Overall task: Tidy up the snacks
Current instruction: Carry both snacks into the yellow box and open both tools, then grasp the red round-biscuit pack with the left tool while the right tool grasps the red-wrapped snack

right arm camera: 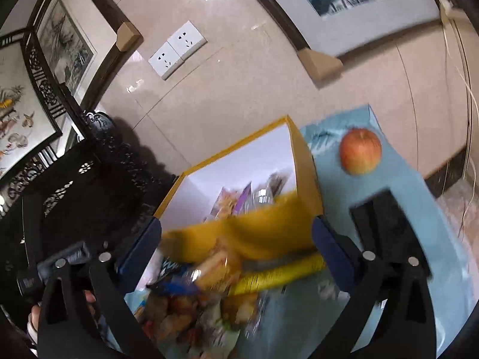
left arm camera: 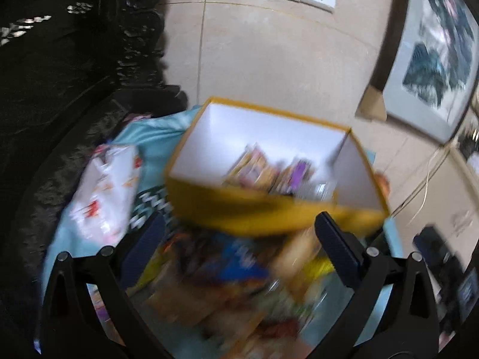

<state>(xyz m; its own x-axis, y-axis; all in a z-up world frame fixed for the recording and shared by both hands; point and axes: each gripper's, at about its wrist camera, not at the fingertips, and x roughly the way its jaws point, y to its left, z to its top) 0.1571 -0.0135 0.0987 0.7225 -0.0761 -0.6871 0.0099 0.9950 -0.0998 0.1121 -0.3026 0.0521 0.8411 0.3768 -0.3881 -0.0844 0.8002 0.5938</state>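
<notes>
A yellow box (left arm camera: 269,212) with a white inside stands on a light blue cloth (left arm camera: 155,137), and a few snack packets (left arm camera: 269,170) lie in it. In front of it is a blurred pile of loose snacks (left arm camera: 227,266). My left gripper (left arm camera: 239,221) hangs open over that pile, with nothing between its fingers. In the right wrist view the same box (right arm camera: 263,230) and its packets (right arm camera: 239,200) sit straight ahead. My right gripper (right arm camera: 236,224) is also open and empty, above the snack pile (right arm camera: 203,293) and a long yellow packet (right arm camera: 278,275).
A white printed bag (left arm camera: 104,191) lies left of the box. An apple (right arm camera: 360,151) and a black flat object (right arm camera: 386,218) rest on the cloth to the right. Dark carved furniture (right arm camera: 98,185) stands at the left, against a beige wall with sockets (right arm camera: 176,49) and framed pictures.
</notes>
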